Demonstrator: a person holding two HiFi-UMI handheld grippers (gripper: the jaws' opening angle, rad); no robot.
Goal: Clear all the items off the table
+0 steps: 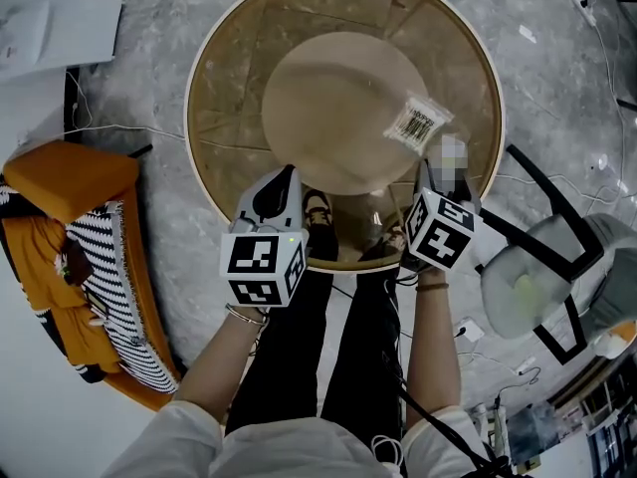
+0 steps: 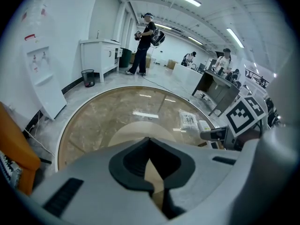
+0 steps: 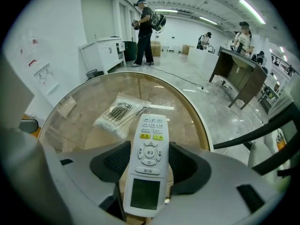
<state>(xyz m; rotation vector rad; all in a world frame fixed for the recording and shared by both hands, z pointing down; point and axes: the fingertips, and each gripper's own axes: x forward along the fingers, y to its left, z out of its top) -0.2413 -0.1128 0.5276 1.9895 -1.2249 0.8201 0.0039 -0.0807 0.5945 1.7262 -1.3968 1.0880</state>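
A round glass table with a tan disc-shaped base beneath it fills the head view. A clear bag of cotton swabs lies on its right side. A white remote control lies lengthwise between the jaws of my right gripper at the table's near right edge; the jaws stand wide on either side of it and I see no pad pressing on it. My left gripper hovers over the near left edge, jaws together, empty.
An orange bag with striped cloth sits on the floor at left. A black-framed chair stands at right. Cables trail over the marble floor. The person's legs show under the glass. People stand far off by a white cabinet.
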